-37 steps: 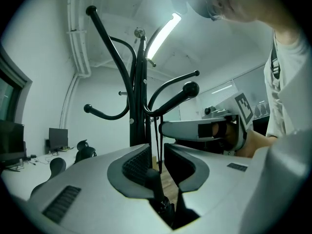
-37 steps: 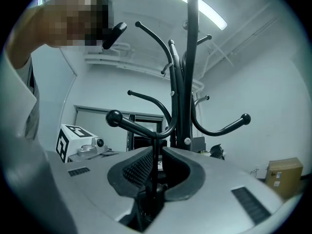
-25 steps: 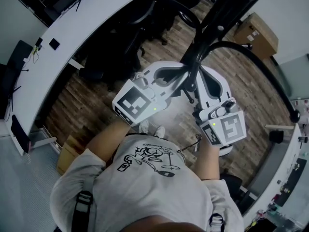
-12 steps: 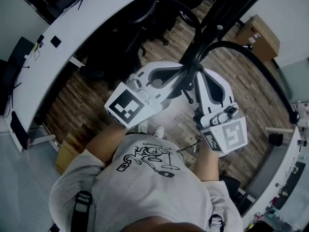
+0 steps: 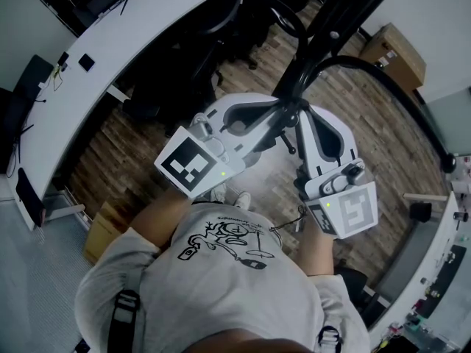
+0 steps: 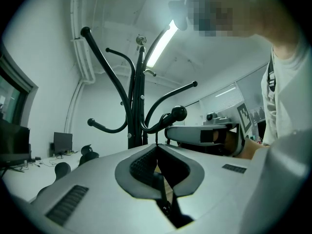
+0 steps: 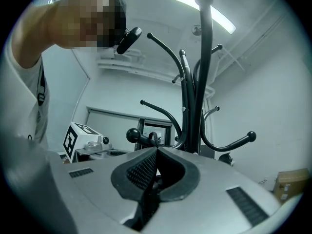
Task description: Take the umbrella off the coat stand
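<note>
The black coat stand (image 5: 333,22) rises right in front of me, its curved arms spreading overhead (image 6: 138,106) (image 7: 202,82). A low hook with a ball end (image 6: 178,113) (image 7: 132,134) reaches out between my two grippers. A thin dark strap loop (image 6: 159,119) (image 7: 153,136) hangs on that hook; the rest of the umbrella is hidden. My left gripper (image 5: 278,113) (image 6: 156,144) points up at the hook, its jaw tips touching just under the loop. My right gripper (image 5: 303,116) (image 7: 157,149) stands shut opposite it, tips close below the same hook.
A long white desk (image 5: 110,50) curves along the left with dark office chairs (image 5: 184,57) beside it. A cardboard box (image 5: 394,50) stands at the far right on the wood floor (image 5: 147,153). A lit ceiling lamp (image 6: 161,43) hangs above the stand.
My left gripper has drawn a little to the left and towards me. The right gripper has shifted slightly down and right. Both stay shut by the stand.
</note>
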Motion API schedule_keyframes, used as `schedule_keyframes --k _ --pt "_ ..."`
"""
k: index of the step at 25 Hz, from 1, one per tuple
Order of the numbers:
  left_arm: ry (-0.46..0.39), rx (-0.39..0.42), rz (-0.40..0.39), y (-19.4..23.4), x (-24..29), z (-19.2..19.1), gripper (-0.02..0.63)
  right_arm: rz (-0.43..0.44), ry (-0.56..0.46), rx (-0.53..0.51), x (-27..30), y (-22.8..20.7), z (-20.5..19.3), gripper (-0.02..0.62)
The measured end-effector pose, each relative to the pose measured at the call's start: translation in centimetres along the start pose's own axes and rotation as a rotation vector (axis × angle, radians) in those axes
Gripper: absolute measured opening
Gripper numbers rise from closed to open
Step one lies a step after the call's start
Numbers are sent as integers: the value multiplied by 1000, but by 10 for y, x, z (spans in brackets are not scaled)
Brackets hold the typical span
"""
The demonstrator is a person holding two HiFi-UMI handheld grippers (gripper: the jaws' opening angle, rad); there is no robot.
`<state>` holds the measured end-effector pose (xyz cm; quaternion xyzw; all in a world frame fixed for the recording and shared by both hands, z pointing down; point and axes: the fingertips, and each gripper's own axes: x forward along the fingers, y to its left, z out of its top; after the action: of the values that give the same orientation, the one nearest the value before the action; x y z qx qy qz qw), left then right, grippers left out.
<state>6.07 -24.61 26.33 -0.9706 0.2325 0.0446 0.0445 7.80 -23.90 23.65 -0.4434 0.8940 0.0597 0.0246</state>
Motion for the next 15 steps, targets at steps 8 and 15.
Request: schedule_keyframes --k 8,15 --pt "4 -5 12 -6 -13 5 23 1 2 -16 -5 14 6 8" --pt "-7 -9 16 -11 -20 12 23 0 -4 -28 -9 24 13 8"
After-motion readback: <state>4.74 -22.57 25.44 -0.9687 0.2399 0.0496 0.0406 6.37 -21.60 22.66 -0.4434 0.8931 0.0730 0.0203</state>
